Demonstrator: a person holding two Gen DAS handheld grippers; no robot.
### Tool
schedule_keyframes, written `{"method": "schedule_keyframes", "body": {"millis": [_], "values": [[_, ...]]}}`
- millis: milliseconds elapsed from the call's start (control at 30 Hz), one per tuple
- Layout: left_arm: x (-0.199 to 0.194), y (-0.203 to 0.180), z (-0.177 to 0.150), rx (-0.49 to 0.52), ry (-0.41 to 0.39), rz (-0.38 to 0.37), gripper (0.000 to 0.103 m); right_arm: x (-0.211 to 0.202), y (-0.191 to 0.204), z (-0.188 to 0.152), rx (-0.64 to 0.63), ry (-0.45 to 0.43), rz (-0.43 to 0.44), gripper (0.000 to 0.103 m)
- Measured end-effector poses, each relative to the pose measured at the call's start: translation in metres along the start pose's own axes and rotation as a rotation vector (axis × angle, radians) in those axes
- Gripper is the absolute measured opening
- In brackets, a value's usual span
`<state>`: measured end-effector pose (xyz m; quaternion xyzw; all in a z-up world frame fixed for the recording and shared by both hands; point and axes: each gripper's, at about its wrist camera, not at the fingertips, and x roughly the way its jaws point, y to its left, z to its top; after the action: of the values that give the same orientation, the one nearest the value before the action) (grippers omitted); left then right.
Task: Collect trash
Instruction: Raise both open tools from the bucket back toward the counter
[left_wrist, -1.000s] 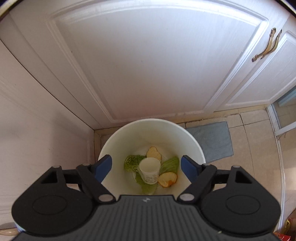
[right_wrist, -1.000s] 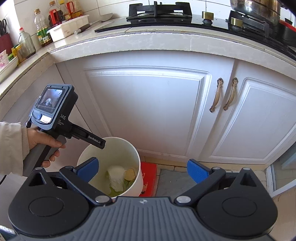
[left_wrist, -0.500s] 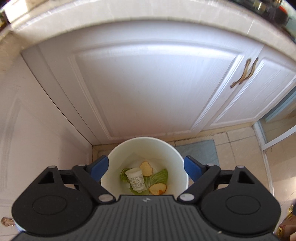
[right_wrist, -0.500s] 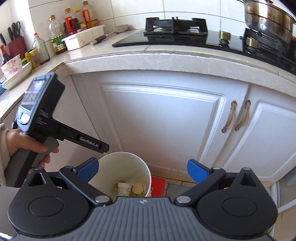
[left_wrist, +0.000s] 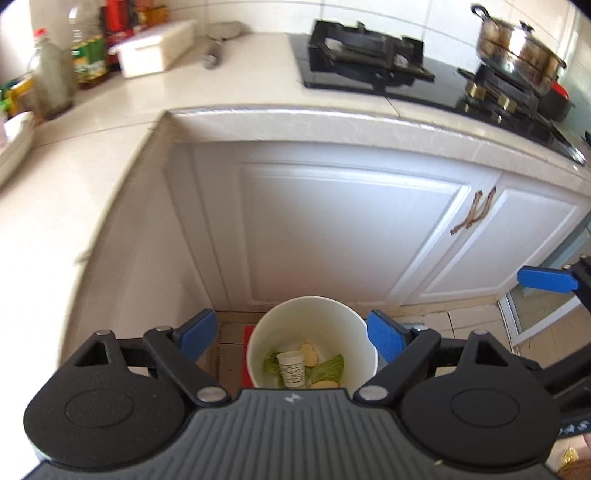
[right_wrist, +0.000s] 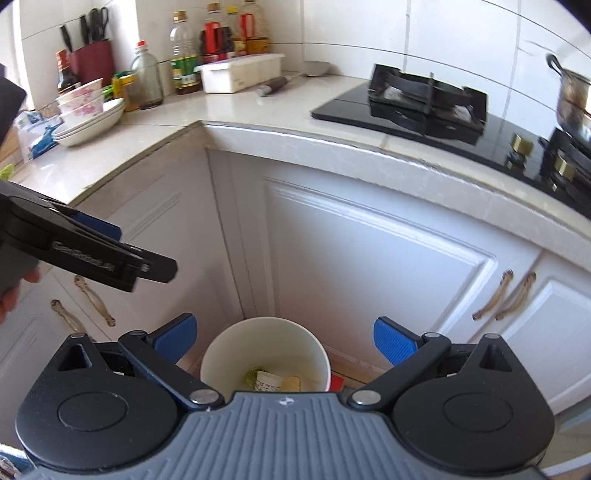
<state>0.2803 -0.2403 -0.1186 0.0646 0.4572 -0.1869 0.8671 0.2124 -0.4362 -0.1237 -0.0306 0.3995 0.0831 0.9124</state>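
Note:
A white bin stands on the floor in the corner below the cabinets. Inside it lie a white paper cup, green leaves and pale peel pieces. My left gripper hangs well above the bin, open, nothing between its blue pads. My right gripper is also open and empty, above the bin. The left gripper's body shows at the left of the right wrist view, held by a hand.
White cabinet doors with bronze handles face me. The countertop carries bottles, stacked bowls, a white box and a black gas hob with a steel pot. A red item lies by the bin.
Both grippers have risen away from the bin, the left much more. The bin looks smaller and the countertop and hob have come into both views. Both stay open.

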Motion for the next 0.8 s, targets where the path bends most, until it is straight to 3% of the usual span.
{"method": "schedule_keyframes", "body": {"millis": [267, 400, 800], "values": [[-0.073, 0.049, -0.025, -0.061, -0.101, 0.154, 0.089, -0.006, 0.066, 0.034, -0.171, -0.029, 0.096, 0.103], [-0.105, 0.085, -0.045, -0.137, -0.141, 0.242, 0.089, -0.007, 0.105, 0.050, -0.276, -0.055, 0.146, 0.103], [-0.161, 0.190, -0.111, -0.386, -0.164, 0.501, 0.089, 0.009, 0.215, 0.091, -0.477, -0.068, 0.328, 0.103]]}}
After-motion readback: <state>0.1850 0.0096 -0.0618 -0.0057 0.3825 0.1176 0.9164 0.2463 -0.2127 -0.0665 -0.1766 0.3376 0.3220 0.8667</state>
